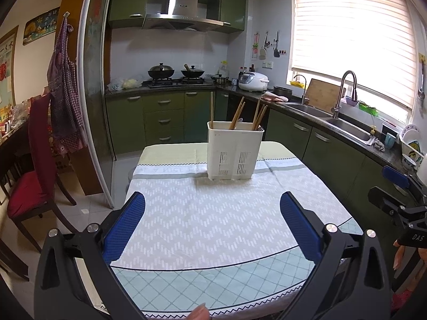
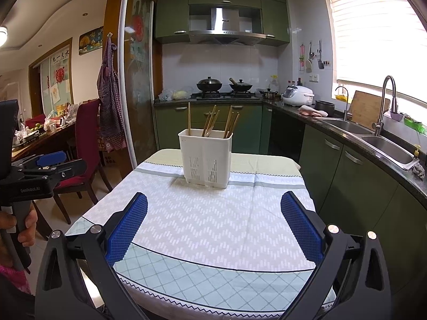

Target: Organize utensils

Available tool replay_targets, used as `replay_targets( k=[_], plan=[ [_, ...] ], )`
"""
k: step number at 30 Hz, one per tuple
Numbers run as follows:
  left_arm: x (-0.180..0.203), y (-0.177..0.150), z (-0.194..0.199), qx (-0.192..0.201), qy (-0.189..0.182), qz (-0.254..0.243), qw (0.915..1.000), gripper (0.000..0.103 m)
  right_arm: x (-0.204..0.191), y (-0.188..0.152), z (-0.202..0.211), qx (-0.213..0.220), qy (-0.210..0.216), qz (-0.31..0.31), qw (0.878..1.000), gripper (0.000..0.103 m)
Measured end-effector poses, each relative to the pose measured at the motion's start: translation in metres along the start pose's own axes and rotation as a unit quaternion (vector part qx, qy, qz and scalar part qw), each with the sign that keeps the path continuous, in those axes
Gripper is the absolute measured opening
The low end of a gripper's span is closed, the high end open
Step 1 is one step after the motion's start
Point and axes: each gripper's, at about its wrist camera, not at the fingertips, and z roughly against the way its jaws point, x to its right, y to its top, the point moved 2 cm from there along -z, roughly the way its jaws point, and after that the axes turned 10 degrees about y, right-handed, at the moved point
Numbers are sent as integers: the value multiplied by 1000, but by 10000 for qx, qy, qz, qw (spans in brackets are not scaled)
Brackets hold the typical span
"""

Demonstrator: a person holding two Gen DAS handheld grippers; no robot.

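A white plastic utensil holder (image 1: pixel 234 150) stands at the far side of the table (image 1: pixel 202 229), with several wooden chopsticks (image 1: pixel 237 114) upright in it. It also shows in the right wrist view (image 2: pixel 205 157), chopsticks (image 2: pixel 210 120) leaning inside. My left gripper (image 1: pixel 212 205) is open and empty, held above the near part of the table. My right gripper (image 2: pixel 213 205) is open and empty, also above the near part. The right gripper shows at the right edge of the left wrist view (image 1: pixel 395 186); the left one at the left edge of the right wrist view (image 2: pixel 50 162).
The table wears a patterned cloth (image 2: pixel 213 224). A red-cushioned chair (image 1: pixel 29 184) stands left of it. Green kitchen cabinets (image 1: pixel 333 149) and a counter with a sink (image 1: pixel 347 128) run along the right. A stove with woks (image 1: pixel 176 76) is at the back.
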Motion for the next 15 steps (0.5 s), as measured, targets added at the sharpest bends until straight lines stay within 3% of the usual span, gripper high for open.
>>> replay_targets(
  k=[15],
  plan=[
    [1, 0, 0, 2, 107, -80, 9999, 96, 1, -1, -1, 11, -13, -7, 10000, 99]
  ],
)
